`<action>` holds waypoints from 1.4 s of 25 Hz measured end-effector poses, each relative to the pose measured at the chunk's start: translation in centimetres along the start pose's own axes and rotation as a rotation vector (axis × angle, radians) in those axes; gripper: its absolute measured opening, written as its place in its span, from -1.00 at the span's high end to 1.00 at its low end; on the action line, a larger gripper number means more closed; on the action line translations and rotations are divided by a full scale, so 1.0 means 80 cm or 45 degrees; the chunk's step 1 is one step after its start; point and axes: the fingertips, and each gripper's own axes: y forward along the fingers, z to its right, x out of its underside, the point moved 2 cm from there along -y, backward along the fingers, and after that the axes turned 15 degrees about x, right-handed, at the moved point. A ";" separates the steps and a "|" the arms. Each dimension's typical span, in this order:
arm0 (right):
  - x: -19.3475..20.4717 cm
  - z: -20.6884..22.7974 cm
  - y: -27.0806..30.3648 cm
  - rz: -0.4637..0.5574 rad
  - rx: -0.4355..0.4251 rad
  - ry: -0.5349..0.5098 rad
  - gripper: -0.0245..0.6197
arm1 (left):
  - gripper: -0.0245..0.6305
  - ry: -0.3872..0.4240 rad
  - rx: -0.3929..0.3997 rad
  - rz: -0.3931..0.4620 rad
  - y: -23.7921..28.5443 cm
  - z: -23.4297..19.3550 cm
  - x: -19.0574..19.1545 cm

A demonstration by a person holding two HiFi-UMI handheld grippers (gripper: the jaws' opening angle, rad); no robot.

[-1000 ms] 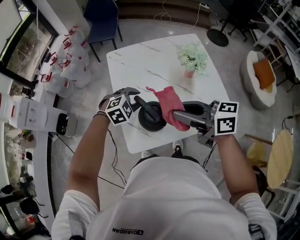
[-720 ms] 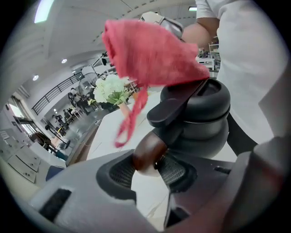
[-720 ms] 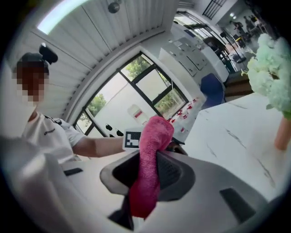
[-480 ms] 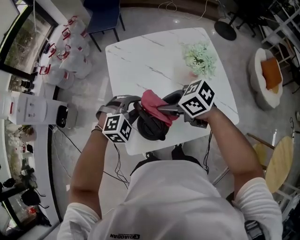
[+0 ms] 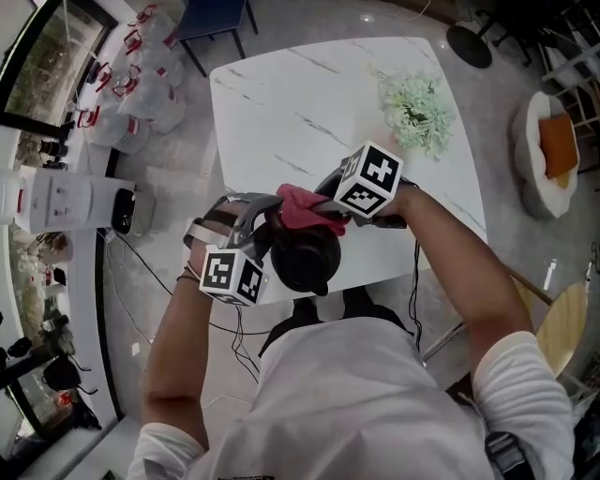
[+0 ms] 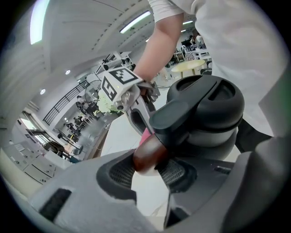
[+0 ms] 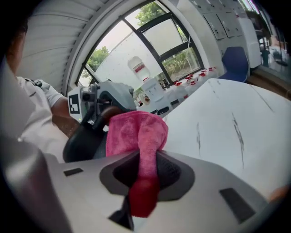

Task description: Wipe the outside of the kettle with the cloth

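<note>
A black kettle (image 5: 307, 258) stands near the front edge of the white marble table (image 5: 281, 103). In the left gripper view its black lid (image 6: 207, 107) fills the right. The brown end of its handle (image 6: 148, 157) sits clamped between the pads of my left gripper (image 6: 152, 172). That left gripper (image 5: 258, 217) reaches in from the kettle's left. My right gripper (image 5: 326, 208) comes from the far right, shut on a pink cloth (image 5: 302, 206). The cloth (image 7: 136, 132) bunches beyond the right gripper (image 7: 143, 175) against the kettle's (image 7: 84, 136) upper far side.
A pot of pale green flowers (image 5: 417, 111) stands at the table's far right. On the floor are white bags (image 5: 141, 89) to the left, a blue chair (image 5: 214, 17) beyond the table and a round yellow stool (image 5: 561, 323) at the right.
My right gripper has swung the cloth from the kettle's right side up over it and down onto its far side. The left gripper has rolled a little, staying at the handle.
</note>
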 end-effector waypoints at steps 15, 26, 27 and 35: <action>0.083 0.068 0.086 -0.140 0.266 0.049 0.63 | 0.48 -0.006 -0.033 -0.004 -0.001 0.002 0.003; 0.067 0.080 -0.006 0.250 0.517 0.455 0.62 | 0.48 -0.132 0.020 0.013 0.005 -0.002 0.022; 0.069 0.078 -0.024 0.304 0.533 0.515 0.62 | 0.48 -0.149 0.036 0.014 0.006 -0.004 0.024; 0.085 0.019 -0.126 0.696 0.388 0.950 0.62 | 0.48 -0.250 0.124 0.026 0.018 -0.012 0.039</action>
